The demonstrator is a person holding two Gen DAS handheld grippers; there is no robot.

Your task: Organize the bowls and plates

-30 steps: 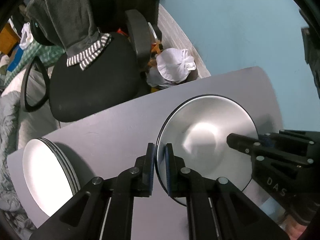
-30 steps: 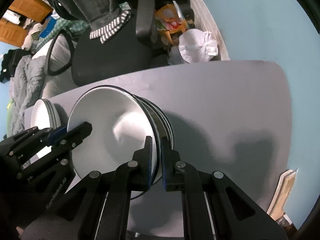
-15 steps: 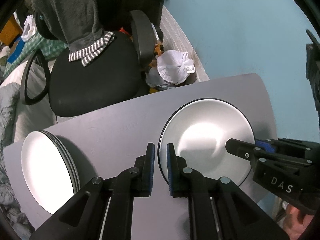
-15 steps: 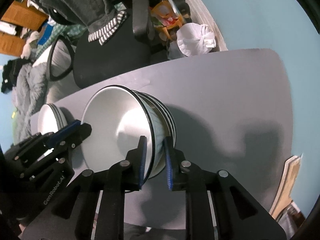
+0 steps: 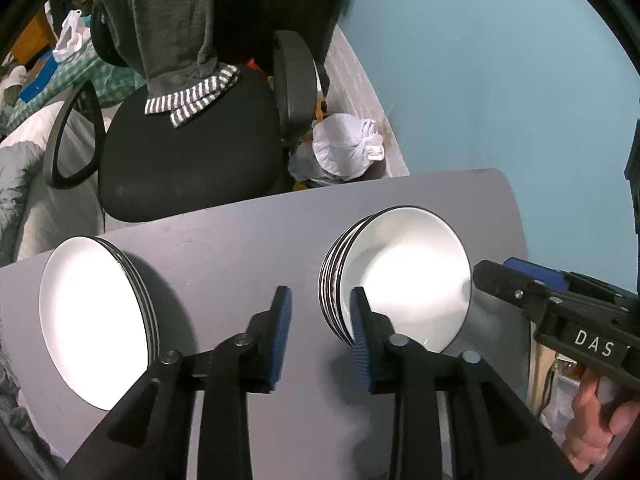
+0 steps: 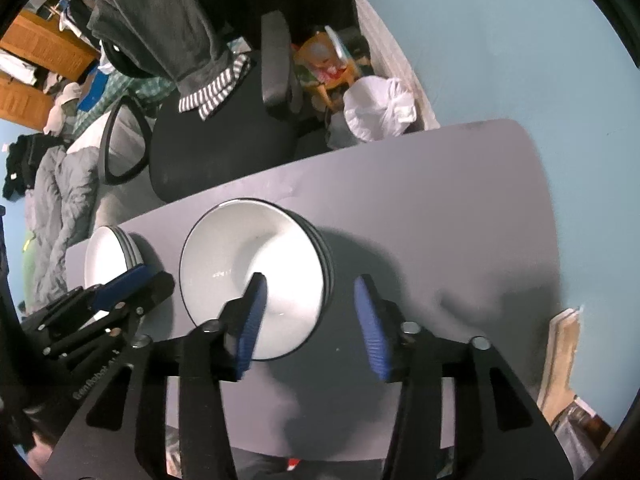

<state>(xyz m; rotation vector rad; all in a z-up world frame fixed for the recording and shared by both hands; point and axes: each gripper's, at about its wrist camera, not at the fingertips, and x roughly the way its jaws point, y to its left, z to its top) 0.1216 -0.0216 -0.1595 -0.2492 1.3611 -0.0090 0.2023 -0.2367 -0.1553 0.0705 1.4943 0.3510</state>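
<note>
A stack of white bowls with dark rims stands on the grey table, and a stack of white plates sits to its left. My left gripper hovers over the bowls' left rim, jaws opening, the rim between the pads but not pressed. In the right wrist view the bowls sit beside the plates. My right gripper straddles the bowls' right rim, jaws opening too, pads clear of it. Each gripper shows in the other's view: the right gripper, the left gripper.
A black office chair with grey clothing draped on it stands behind the table. A tied white bag lies on the floor by the blue wall. A person's hand holds the right gripper's handle. Bedding lies at far left.
Both grippers were shut on opposite rims of the top bowl. They have opened and lifted away, and the bowl now rests nested on the stack.
</note>
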